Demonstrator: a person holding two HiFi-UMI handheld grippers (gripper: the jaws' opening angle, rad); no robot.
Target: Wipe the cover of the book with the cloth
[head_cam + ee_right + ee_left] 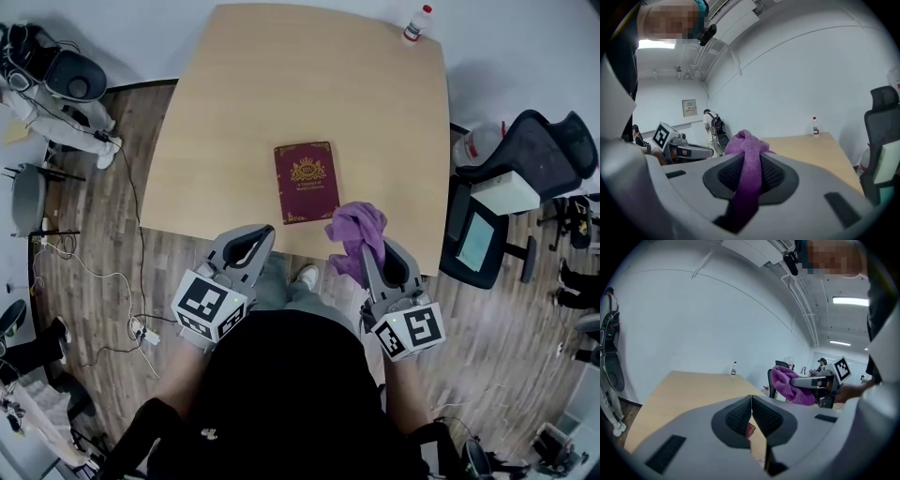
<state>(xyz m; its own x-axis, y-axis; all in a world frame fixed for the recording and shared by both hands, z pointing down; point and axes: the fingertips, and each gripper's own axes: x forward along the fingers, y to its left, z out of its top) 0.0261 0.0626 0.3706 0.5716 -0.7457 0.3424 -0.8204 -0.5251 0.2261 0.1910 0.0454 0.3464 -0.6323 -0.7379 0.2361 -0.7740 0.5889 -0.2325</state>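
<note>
Head view: one dark red book (307, 182) is lying flat on the wooden surface (234, 103), close to the near edge. Bare room is lying open to its left, to its right and beyond it. One bottle (416, 22) is standing at the far right corner. The left hand-held gripper (265, 232) is hovering at the near edge. The right hand-held gripper (368, 253) is holding one purple cloth (356, 230) just beside the book's near right corner.

Left gripper view: its jaws are pressing together with nothing between them. Only a red sliver of the book is showing below them.

Right gripper view: its jaws are clamping the cloth, and the book is not showing here. One black chair (882, 112) is standing beside the surface's right edge.
</note>
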